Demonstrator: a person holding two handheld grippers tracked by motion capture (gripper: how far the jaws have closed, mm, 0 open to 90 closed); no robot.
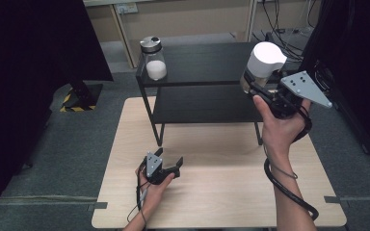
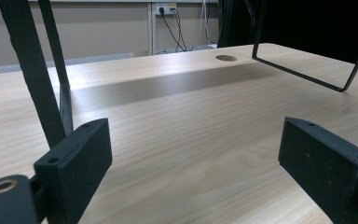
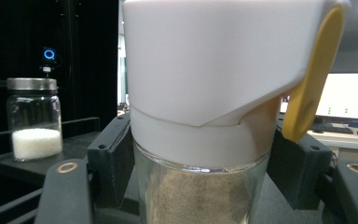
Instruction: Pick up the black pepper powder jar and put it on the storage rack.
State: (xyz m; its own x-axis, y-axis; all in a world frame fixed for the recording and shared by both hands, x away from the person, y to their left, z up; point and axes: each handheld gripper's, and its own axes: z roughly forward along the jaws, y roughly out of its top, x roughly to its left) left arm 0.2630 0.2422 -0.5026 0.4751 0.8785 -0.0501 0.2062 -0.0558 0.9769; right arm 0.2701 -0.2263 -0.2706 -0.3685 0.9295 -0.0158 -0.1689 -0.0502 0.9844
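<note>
The right claw [image 1: 256, 89] pinches the white-lidded jar [image 1: 262, 65], held above the shelf's [image 1: 207, 62] top right end, not yet set down. The left claw [image 1: 166, 161] rests spread on the worktop [image 1: 212, 192].

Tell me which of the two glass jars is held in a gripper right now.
The white-lidded glass jar of brown powder, clamped in the right gripper. The metal-lidded glass jar of white grains stands free on the black shelf.

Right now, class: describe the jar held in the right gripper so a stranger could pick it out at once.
Find the black two-tier shelf at the wooden table's far edge. Over its right end, the right gripper clamps a glass jar of brownish powder. Its white cap with a yellow flap distinguishes it from the metal-lidded jar of white grains.
</note>
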